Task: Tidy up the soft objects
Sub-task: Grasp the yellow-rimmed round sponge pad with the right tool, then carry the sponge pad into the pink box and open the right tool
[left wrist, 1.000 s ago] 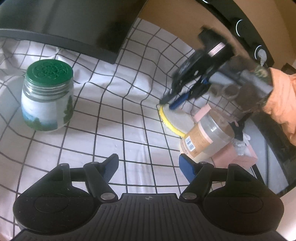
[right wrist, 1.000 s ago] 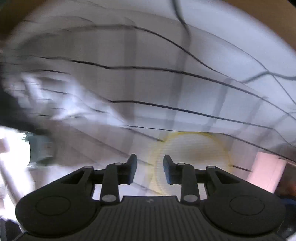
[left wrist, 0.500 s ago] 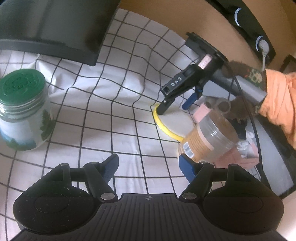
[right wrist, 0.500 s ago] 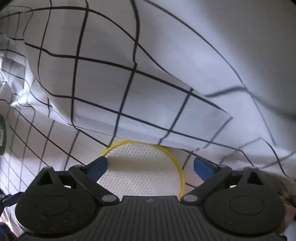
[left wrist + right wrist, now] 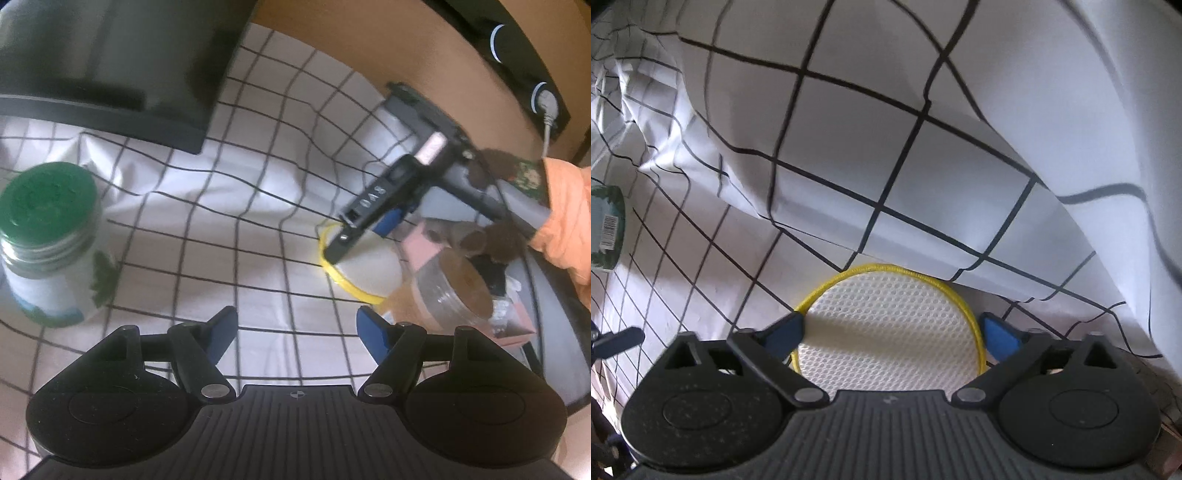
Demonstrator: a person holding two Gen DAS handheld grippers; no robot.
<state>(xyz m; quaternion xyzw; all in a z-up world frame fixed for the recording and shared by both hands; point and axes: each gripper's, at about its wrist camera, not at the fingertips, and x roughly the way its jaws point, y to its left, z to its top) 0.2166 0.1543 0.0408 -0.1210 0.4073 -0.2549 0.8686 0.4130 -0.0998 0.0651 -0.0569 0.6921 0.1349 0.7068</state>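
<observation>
A round white mesh pad with a yellow rim (image 5: 890,325) lies flat on the white checked cloth (image 5: 849,155). My right gripper (image 5: 892,330) is open and low over it, one blue fingertip at each side of the pad. In the left wrist view the pad (image 5: 365,267) lies at the right, with the right gripper (image 5: 365,225) tilted down onto it. My left gripper (image 5: 297,326) is open and empty above bare cloth, left of the pad.
A glass jar with a green lid (image 5: 48,240) stands at the left. A clear jar with a tan label (image 5: 454,291) and a pink box (image 5: 513,325) sit right of the pad. A black appliance (image 5: 110,62) is behind. A raised cloth fold (image 5: 960,166) lies beyond the pad.
My right gripper opened wide and came down closer over the yellow-rimmed pad, now straddling it. My left gripper shifted slightly, staying open.
</observation>
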